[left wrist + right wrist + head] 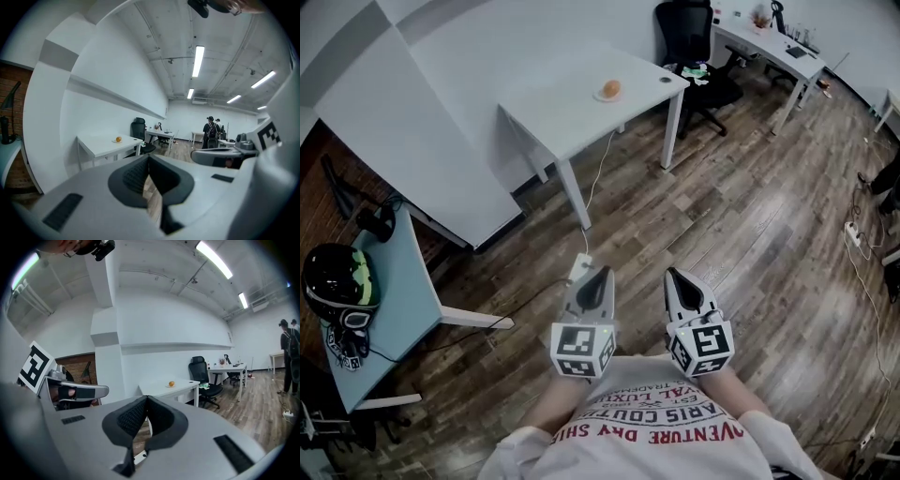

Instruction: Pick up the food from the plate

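Observation:
A round orange piece of food (611, 89) lies on a small plate (601, 96) on a white table (572, 103), far ahead of me. It also shows small and distant in the left gripper view as the food (118, 139) and in the right gripper view as the food (171, 384). My left gripper (601, 273) and right gripper (674, 275) are held side by side close to my chest, over the wooden floor. Both are shut with nothing between their jaws, seen at the left gripper (149, 162) and the right gripper (146, 401).
A black office chair (689, 37) and a second white desk (769, 45) stand beyond the table. A teal side table (403, 291) with a dark helmet (337, 279) is at my left. A power strip (579, 266) and cable lie on the floor. Two people (209, 131) stand far off.

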